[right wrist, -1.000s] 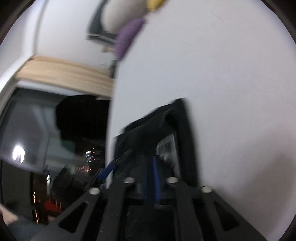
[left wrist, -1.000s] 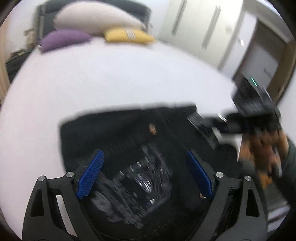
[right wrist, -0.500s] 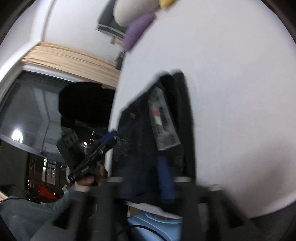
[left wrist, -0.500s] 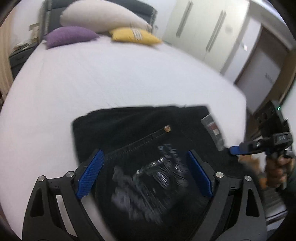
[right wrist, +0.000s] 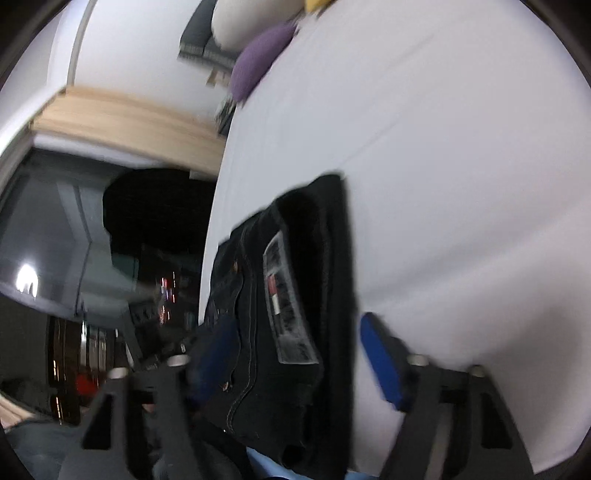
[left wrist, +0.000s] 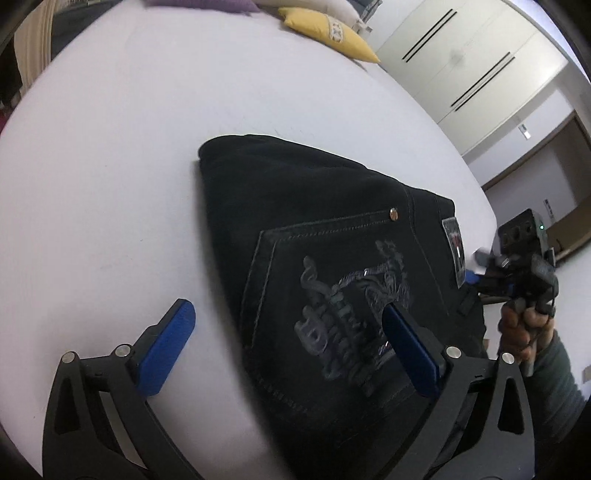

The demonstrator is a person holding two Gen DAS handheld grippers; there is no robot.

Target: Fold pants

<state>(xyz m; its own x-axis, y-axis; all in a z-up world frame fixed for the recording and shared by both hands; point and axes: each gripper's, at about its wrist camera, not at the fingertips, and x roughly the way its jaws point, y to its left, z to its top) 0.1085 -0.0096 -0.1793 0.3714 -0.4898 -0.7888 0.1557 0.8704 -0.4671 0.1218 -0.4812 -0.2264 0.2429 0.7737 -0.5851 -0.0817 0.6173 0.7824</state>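
Both sets of jaws have just been opening: the right gripper, pinched nearly together a second ago, now stands apart astride the waistband edge, and the left gripper has swung sideways and spread to its widest. Underneath everything, the wide white bed sheet serves as the folding surface, with a yellow cushion and a purple cushion well apart at its head. Near the bed's edge lies the compact folded bundle of black denim pants, back pocket and printed waistband label facing up, so the fold looks finished. Neither tool clamps the cloth, probably because the bundle has been let go, though the blurred right view leaves contact uncertain.
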